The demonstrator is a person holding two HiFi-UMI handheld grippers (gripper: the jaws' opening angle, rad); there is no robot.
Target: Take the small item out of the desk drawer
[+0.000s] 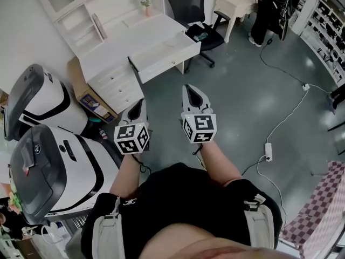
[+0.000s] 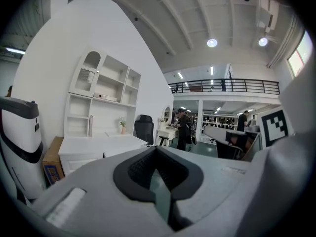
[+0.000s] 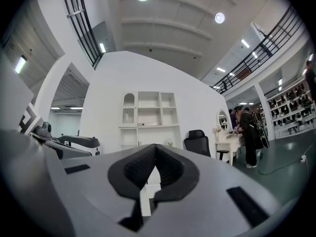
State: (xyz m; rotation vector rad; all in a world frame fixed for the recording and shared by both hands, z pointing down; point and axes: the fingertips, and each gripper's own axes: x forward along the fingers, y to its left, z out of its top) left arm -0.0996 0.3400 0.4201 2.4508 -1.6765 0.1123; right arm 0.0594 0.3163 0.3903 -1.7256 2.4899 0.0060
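Note:
The white desk (image 1: 116, 42) with its shelf unit stands against the wall at the upper left, a few steps ahead of me. Its top drawer (image 1: 164, 50) is pulled open toward the room; I cannot make out any item inside it. My left gripper (image 1: 141, 102) and right gripper (image 1: 188, 88) are held side by side over the grey floor, short of the desk and pointing toward it. Both are shut with nothing between the fingers. The left gripper (image 2: 157, 148) sees the desk (image 2: 98, 144) at its left. Beyond the right gripper (image 3: 155, 146) the shelf unit (image 3: 148, 115) shows straight ahead.
Two large white-and-black machines (image 1: 40, 96) (image 1: 54, 171) stand at my left, with a cardboard box (image 1: 89, 97) beside the desk. A black office chair (image 1: 195, 15) sits right of the drawer. A power strip (image 1: 268, 151) and cable lie on the floor. A person (image 1: 269, 7) stands at a far table.

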